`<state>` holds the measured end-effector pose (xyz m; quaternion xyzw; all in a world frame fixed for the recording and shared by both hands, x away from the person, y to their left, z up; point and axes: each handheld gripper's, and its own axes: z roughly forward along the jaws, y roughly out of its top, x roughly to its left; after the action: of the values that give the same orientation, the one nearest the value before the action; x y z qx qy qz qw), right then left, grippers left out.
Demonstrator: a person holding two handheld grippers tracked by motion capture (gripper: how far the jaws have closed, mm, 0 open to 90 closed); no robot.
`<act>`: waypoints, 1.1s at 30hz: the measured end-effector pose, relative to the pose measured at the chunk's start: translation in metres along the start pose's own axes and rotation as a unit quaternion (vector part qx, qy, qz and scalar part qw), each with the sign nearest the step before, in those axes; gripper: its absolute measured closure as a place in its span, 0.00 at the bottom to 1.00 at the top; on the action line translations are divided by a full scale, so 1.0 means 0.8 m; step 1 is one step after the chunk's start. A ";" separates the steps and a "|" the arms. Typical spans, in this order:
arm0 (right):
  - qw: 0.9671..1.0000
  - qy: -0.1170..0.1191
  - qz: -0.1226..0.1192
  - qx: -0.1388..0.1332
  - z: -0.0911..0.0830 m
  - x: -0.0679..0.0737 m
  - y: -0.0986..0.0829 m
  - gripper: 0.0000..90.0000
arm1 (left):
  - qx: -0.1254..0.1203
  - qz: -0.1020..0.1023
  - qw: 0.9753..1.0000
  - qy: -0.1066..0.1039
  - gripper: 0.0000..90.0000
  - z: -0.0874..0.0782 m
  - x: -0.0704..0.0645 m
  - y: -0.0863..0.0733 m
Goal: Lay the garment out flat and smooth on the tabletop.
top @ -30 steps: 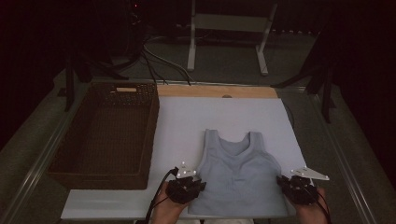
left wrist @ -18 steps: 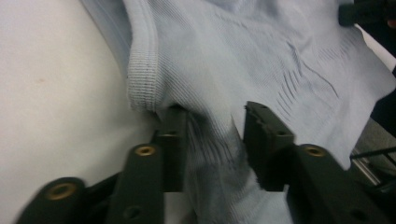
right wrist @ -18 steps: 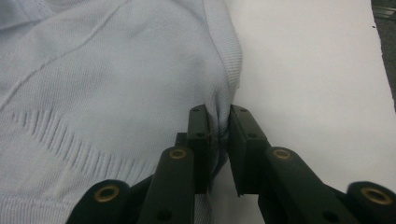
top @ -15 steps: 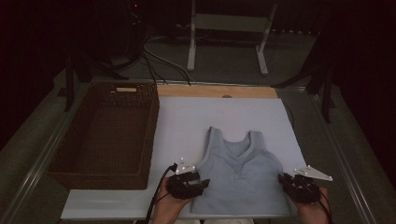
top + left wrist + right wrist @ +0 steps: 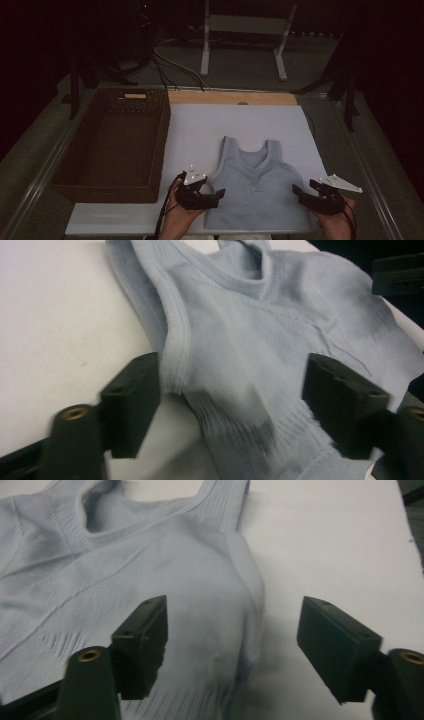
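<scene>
Pale blue knit sleeveless top [image 5: 256,187] lies flat, straps up-frame, lower centre of the white tabletop [image 5: 200,135]. Left claw [image 5: 216,195] and right claw [image 5: 299,192] flank its lower side seams, jaws spread wide, gripping nothing; likely lined up to pinch both edges. Dark brown woven rectangular basket [image 5: 112,142], left of frame, holds nothing.

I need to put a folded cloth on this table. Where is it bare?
The white table mat is bare between the dark woven wicker basket and the light blue knit tank top, and beyond the top's straps up to the wooden strip. The near edge is crowded: both hand-held grippers flank the top's hem.
</scene>
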<state>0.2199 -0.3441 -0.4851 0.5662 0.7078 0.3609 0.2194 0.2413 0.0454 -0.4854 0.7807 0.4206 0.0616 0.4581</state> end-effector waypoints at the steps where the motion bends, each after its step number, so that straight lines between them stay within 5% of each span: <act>1: 1.000 -0.001 -0.002 -0.003 0.000 -0.001 0.000 0.30 | -0.002 0.002 1.000 -0.002 0.25 0.000 0.000 0.001; 8: 1.000 -0.003 -0.003 -0.025 -0.003 -0.004 0.000 0.20 | -0.016 0.017 1.000 0.000 0.22 0.000 -0.004 0.006; 14: 0.999 -0.001 0.000 -0.042 -0.005 -0.007 0.001 0.15 | -0.034 0.014 0.999 -0.010 0.04 -0.002 0.002 0.010; 21: 0.998 0.003 0.007 -0.063 -0.005 -0.014 0.003 0.12 | -0.058 0.019 0.998 -0.004 0.04 -0.007 0.006 0.012; 33: 0.996 -0.003 0.024 -0.088 -0.010 -0.025 -0.001 0.12 | -0.061 0.032 0.998 0.002 0.04 -0.009 0.011 0.002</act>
<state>0.2190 -0.3652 -0.4827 0.5627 0.6589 0.4251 0.2618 0.2443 0.0560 -0.4826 0.7640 0.3920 0.1032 0.5021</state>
